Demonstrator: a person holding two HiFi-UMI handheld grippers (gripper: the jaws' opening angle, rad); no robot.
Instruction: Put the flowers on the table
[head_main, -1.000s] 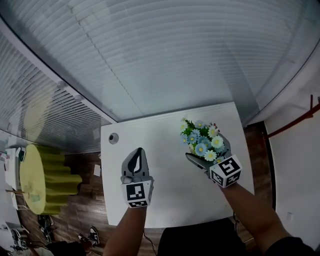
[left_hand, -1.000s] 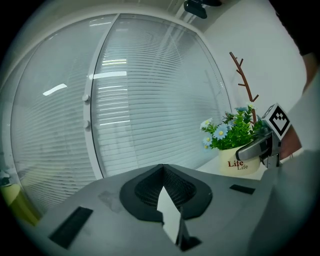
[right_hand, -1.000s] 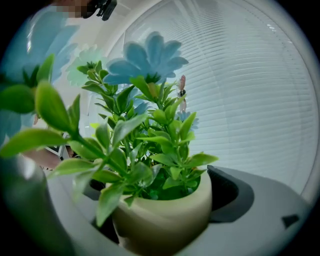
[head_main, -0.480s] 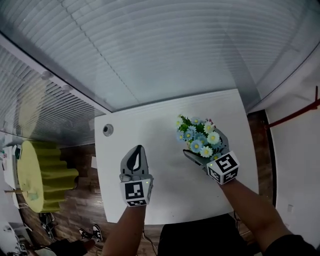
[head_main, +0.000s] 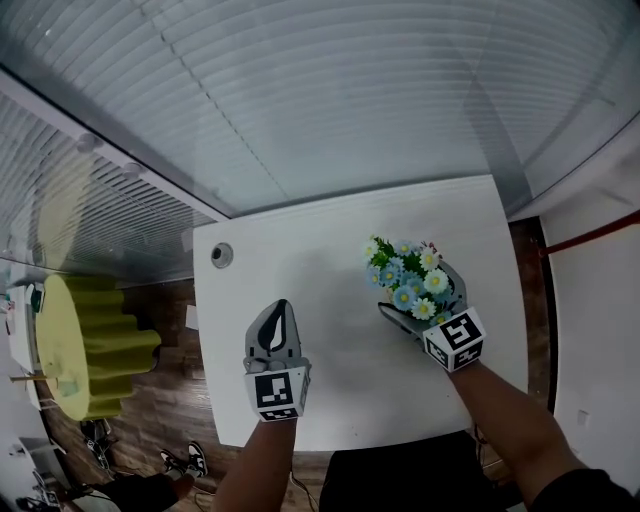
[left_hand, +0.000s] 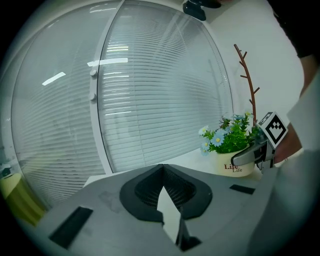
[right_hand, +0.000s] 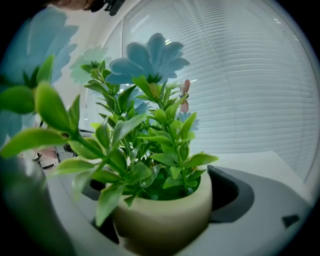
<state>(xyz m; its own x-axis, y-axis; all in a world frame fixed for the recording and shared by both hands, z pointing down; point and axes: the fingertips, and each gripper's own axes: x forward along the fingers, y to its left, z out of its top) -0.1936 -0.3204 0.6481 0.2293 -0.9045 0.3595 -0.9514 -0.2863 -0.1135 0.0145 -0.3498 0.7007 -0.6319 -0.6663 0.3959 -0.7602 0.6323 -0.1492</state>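
Left gripper (head_main: 277, 312): yours hangs over the near left part of the table (head_main: 330, 240), jaws pressed together on nothing.
Right gripper (head_main: 422, 300): your jaws pinch the cream pot (right_hand: 165, 220) from both sides.
Flowers (head_main: 405, 272): over the table's right half; whether the pot touches the top, you cannot tell.
Around: round grommet (head_main: 222, 254) at the far left corner, well apart; yellow ribbed object (head_main: 90, 340) on the floor, left; blinds (head_main: 350, 100) beyond the far edge.
In the way: leaves (right_hand: 125, 145) crowd your right gripper view.
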